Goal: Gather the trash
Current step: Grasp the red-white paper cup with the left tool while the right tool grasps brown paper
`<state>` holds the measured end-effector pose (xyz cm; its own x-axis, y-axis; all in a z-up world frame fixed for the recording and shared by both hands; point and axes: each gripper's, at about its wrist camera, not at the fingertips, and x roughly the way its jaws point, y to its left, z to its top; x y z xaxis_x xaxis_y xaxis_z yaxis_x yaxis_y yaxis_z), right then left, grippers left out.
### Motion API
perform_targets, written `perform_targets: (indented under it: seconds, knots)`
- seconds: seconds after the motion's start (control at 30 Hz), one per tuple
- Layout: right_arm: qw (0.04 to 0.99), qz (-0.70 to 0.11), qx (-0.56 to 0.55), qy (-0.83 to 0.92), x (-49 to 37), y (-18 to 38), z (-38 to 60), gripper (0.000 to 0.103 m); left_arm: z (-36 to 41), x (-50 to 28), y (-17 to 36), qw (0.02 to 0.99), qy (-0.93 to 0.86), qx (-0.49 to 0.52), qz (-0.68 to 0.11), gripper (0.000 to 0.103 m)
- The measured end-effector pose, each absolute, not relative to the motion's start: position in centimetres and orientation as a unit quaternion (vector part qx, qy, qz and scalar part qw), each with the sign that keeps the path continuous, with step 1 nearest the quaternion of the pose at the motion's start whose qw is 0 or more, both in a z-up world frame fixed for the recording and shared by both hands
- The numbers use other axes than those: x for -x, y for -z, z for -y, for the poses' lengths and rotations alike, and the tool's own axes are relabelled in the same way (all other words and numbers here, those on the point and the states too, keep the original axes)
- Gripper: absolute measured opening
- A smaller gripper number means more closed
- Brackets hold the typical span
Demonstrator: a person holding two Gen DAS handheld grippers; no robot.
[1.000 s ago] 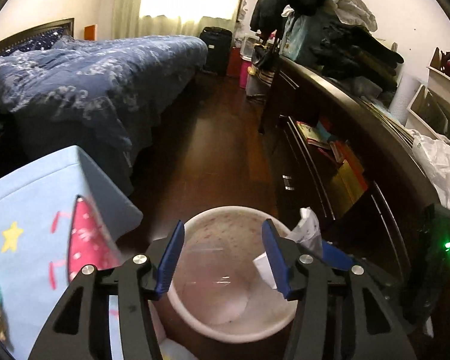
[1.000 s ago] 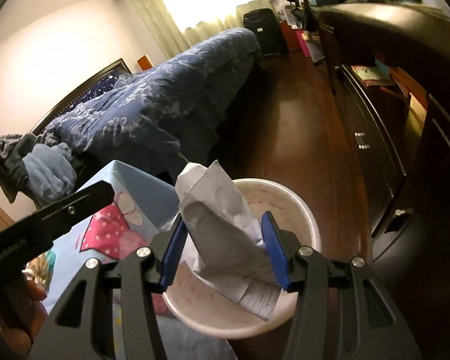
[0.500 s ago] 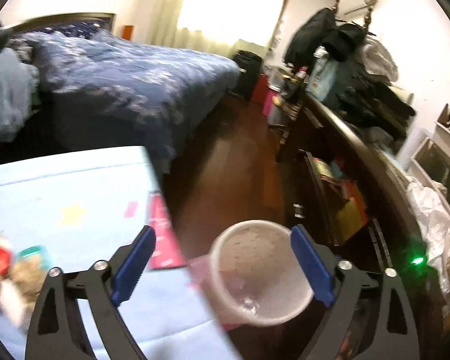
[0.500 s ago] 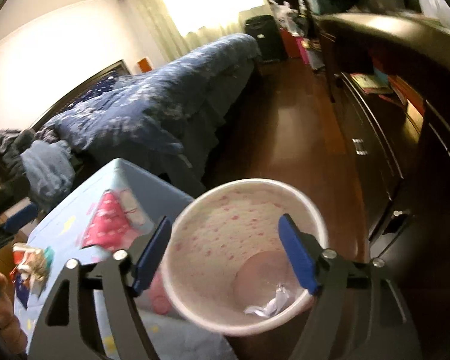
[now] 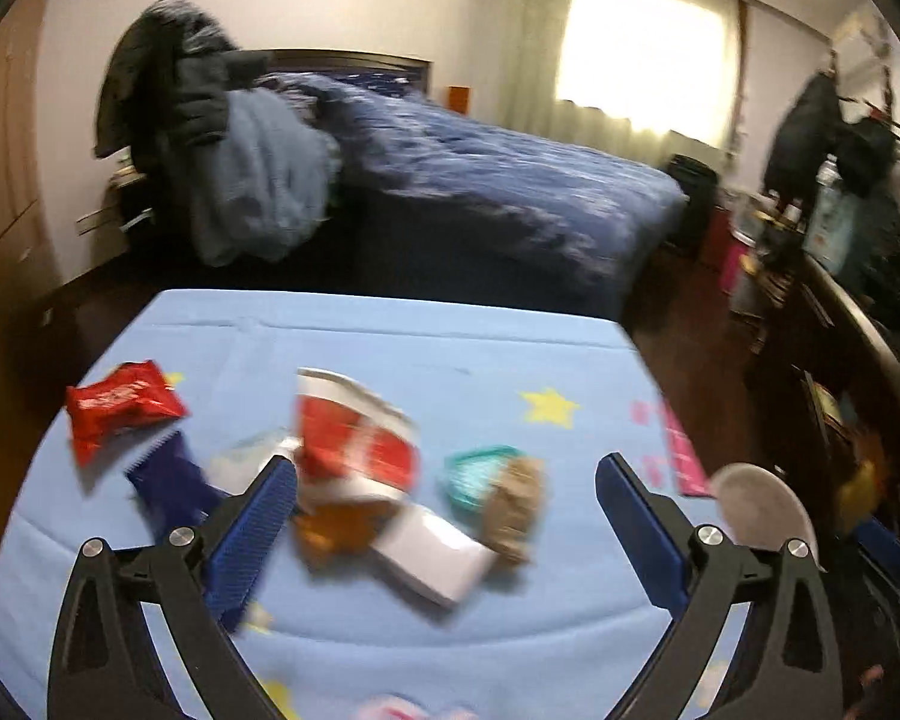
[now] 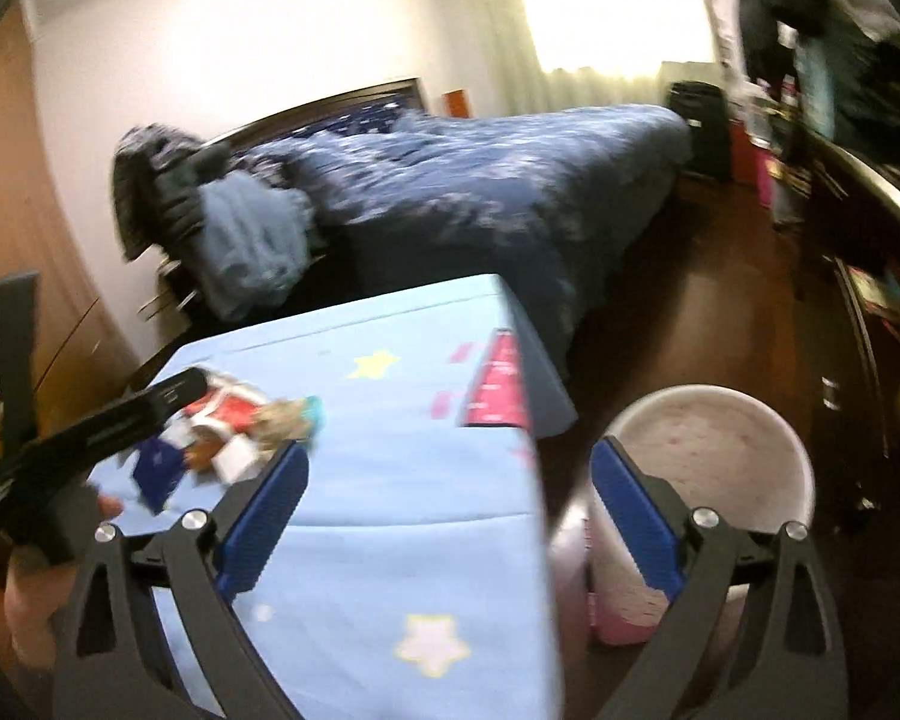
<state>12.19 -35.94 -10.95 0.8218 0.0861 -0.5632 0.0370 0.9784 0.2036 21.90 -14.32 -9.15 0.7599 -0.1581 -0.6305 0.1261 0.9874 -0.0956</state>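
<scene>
We found the left gripper with its jaws spread wide and nothing between the blue pads. It hung above the light blue star-print table cover. The trash lay on that cover, mostly between and just beyond the jaws: a red-and-white wrapper sat near the left pad, a white packet lay below it, and a teal item touched a brown crumpled piece toward the right pad. A dark blue wrapper and a red snack bag lay outside the left pad. Motion blur prevented finer identification.

We found the right gripper likewise wide open and empty. Its left pad stood over the cover; its right pad stood over the rim of the pink speckled waste bin, which rested on the wooden floor just beside the table edge. In this view the trash pile lay left of the jaws, near the left gripper's body. A bed with a blue quilt stood beyond the table.
</scene>
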Motion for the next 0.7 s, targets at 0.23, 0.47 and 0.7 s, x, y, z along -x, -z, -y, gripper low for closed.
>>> perform_targets:
  seconds: [0.23,0.47,0.7]
  knots:
    - [0.943,-0.326,-0.059,-0.035,-15.9,11.7,30.7,0.097,11.1,-28.2,12.6,0.918,0.068,0.061,-0.387,0.099]
    - [0.936,-0.347,-0.044,-0.037,-18.3,13.1,29.0,0.097,11.3,-29.6,13.4,0.917,0.077,0.045,-0.39,0.058]
    - [0.928,-0.368,-0.035,-0.044,-20.7,14.5,27.3,0.096,11.2,-29.1,13.5,0.915,0.108,0.045,-0.386,0.014]
